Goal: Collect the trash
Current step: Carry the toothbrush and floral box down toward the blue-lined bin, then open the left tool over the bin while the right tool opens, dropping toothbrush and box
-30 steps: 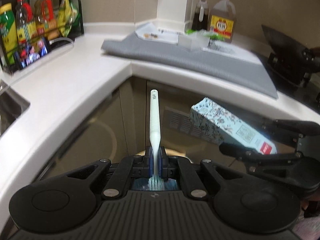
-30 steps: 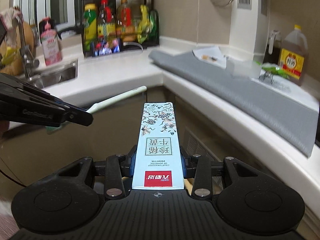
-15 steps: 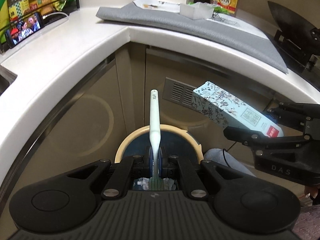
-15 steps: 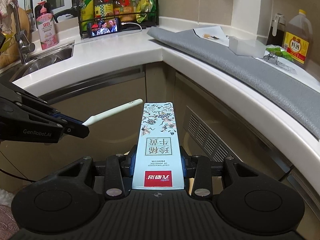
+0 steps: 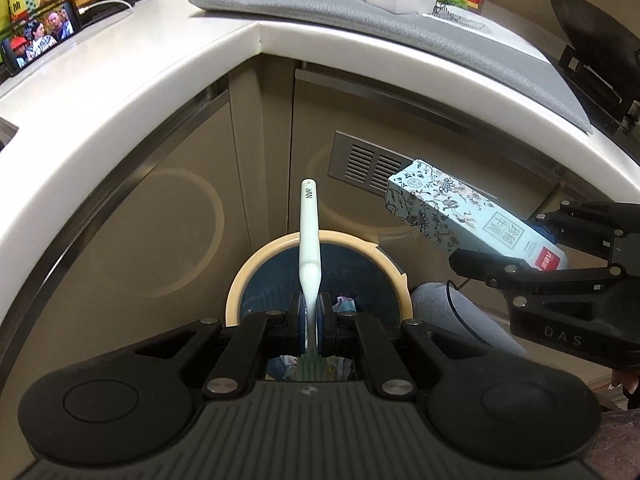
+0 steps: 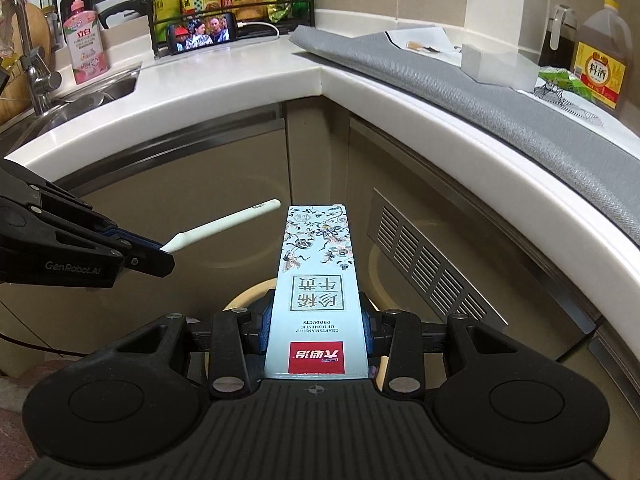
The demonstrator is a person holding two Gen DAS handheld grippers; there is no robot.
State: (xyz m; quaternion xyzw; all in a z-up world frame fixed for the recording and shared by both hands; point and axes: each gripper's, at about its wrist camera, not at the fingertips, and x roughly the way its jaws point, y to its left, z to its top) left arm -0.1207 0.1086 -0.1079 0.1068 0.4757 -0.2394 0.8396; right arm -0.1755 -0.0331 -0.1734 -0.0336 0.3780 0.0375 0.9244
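Since a second ago both claws have sunk below the worktop edge, and the bin, then almost out of sight, now lies open under them.

Nearest, the left claw [image 5: 308, 312] is pressed together on one white toothbrush [image 5: 308, 240], pinching its thin neck; the handle stands up over the bin and the bristles are half hidden behind the claw body. The right claw [image 6: 316, 330] pinches one long pale blue flowered box [image 6: 316, 280] by its sides, red label end nearest the camera. In the left view that box [image 5: 460, 216] hangs to the right of the bin, tilted.

One round bin [image 5: 248, 268] with a cream rim and dark liner sits on the floor against the cabinet corner; scraps inside are too hidden to tell. In the right view only an arc of its rim shows.

Farther off, the white worktop [image 6: 240, 80] carries one grey mat [image 6: 440, 80], one phone [image 6: 200, 38] playing video, one pink soap bottle [image 6: 84, 44] and a yellow-labelled jug [image 6: 600, 56].
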